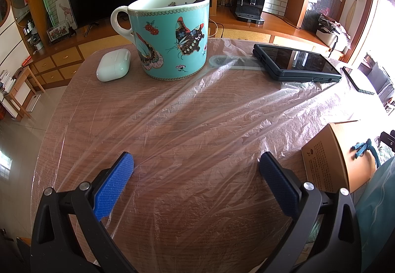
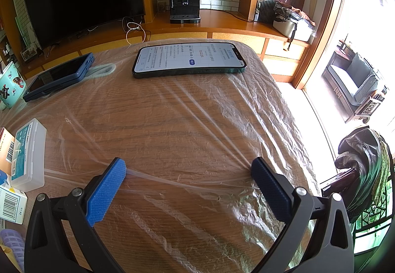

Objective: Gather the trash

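Observation:
A clear, wrinkled plastic sheet (image 1: pixel 197 110) lies spread over the wooden table (image 1: pixel 74 90). It shows again in the right wrist view as the plastic sheet (image 2: pixel 197 125), pulled into taut folds. My left gripper (image 1: pixel 196 166) is open just above the film near the table's front, nothing between its blue pads. My right gripper (image 2: pixel 188 171) is also open, low over the film, with a stretched fold running between its fingertips. A turquoise butterfly mug (image 1: pixel 170 36) with a spoon in it stands on the sheet at the far side.
A white earbud case (image 1: pixel 113 64) sits left of the mug. A dark phone in a case (image 1: pixel 296 63) rests on the film, and a lit phone (image 2: pixel 190 58) lies farther right. A brown box (image 1: pixel 330 157), a translucent plastic box (image 2: pixel 28 154) and barcoded cartons (image 2: pixel 11 204) crowd the near side.

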